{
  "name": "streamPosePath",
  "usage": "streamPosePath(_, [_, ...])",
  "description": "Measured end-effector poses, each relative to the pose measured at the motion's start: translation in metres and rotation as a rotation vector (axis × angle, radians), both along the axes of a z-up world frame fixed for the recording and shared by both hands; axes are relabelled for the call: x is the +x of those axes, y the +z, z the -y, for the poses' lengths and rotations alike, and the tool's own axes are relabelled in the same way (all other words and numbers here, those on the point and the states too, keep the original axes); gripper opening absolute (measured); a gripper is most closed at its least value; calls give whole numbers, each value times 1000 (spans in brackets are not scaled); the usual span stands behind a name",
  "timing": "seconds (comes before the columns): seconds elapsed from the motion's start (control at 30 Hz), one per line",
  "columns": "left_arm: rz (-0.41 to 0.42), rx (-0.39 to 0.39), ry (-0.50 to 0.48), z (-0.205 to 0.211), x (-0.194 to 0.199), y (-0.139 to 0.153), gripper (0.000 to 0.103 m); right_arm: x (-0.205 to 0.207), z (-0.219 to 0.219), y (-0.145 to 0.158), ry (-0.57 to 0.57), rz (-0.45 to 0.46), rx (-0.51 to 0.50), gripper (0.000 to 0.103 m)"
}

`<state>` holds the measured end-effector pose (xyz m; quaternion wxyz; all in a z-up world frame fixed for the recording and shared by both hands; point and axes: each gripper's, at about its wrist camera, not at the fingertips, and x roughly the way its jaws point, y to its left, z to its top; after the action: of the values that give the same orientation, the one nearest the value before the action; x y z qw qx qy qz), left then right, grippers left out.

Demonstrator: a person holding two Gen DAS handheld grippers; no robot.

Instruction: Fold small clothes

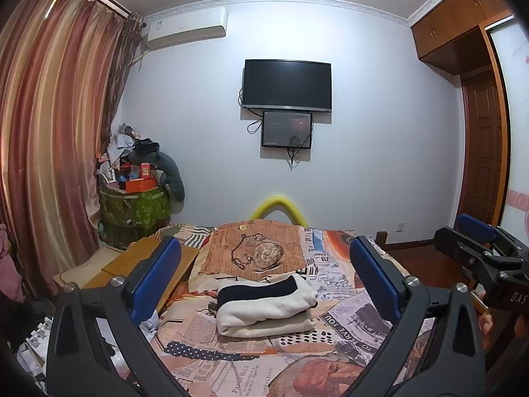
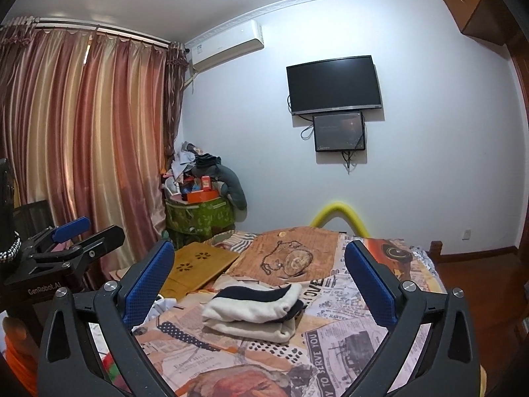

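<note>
The left gripper (image 1: 264,274) and right gripper (image 2: 259,273) are both hovering with jaws spread wide, gripping nothing. The folded cream-and-navy garment (image 1: 264,304) is lying on the printed bedspread (image 1: 347,317), ahead of and between each gripper's 2 fingers, touching neither.

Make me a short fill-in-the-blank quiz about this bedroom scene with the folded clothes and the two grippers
1. The folded garment is white with a dark ____ band.
2. It lies on the ____, over a newspaper-print bedspread.
3. The left gripper and the right gripper both have their jaws ____, holding nothing.
4. The television hangs on the ____.

Missing words: navy; bed; open; wall
</note>
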<state>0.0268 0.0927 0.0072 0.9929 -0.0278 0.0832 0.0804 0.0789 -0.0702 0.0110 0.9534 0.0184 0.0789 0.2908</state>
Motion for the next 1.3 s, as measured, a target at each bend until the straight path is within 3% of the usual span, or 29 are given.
streamPosePath(1.3, [1,-2,-33,11,1,3,103,-1,8,3,-5,-21,-16,102])
